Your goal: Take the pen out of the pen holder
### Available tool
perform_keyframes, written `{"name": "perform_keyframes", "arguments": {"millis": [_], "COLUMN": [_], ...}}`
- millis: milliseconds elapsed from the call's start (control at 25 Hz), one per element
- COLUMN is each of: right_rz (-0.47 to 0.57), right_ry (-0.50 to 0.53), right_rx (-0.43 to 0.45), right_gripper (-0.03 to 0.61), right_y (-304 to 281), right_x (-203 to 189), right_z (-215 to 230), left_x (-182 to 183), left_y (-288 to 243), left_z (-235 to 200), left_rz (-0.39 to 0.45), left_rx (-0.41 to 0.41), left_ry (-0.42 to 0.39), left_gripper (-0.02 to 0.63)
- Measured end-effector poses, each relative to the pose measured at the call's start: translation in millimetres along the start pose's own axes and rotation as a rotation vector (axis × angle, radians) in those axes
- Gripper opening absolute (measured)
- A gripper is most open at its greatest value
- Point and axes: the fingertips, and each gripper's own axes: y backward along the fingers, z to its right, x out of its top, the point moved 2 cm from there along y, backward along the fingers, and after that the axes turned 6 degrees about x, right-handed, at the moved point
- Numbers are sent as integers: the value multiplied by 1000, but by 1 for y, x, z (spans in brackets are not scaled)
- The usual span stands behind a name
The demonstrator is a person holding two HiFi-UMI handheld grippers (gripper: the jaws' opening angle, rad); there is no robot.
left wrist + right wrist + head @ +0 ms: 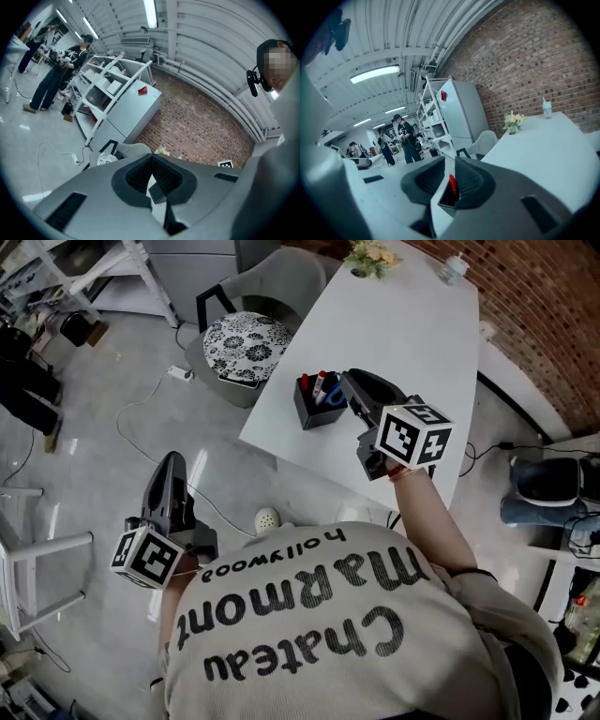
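A black pen holder (314,407) stands near the front left corner of the white table (412,334), with a red pen (305,383) and blue markers (326,390) upright in it. My right gripper (352,382) hovers just right of the holder, jaws pointing at it. In the right gripper view (450,161) a narrow gap shows between the jaws; the holder (445,200) and a red pen (452,185) show beyond it, untouched. My left gripper (173,462) hangs low over the floor, left of the table. Its jaws (151,158) meet at the tips with nothing between them.
A grey chair with a patterned cushion (246,345) stands at the table's left edge. Flowers (372,254) and a bottle (452,266) sit at the table's far end. A power strip and cable (180,372) lie on the floor. People stand far off (51,75).
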Motion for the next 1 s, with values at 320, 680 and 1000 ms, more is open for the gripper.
{"name": "perform_keyframes", "arguments": {"millis": [320, 680, 1000], "right_rz": [-82, -148, -206], "right_ry": [40, 49, 69], "right_rx": [-20, -121, -204], "right_gripper": [100, 106, 121], "right_y": [-31, -59, -78], "right_x": [-16, -38, -55], "right_z": [-26, -24, -16], "left_x": [19, 40, 57], "left_y": [-16, -19, -23], "left_z": [-9, -40, -71], "left_rz": [-29, -33, -10], "left_rx": [-49, -58, -66], "left_ry": [-8, -11, -3], "left_gripper": [0, 0, 0]}}
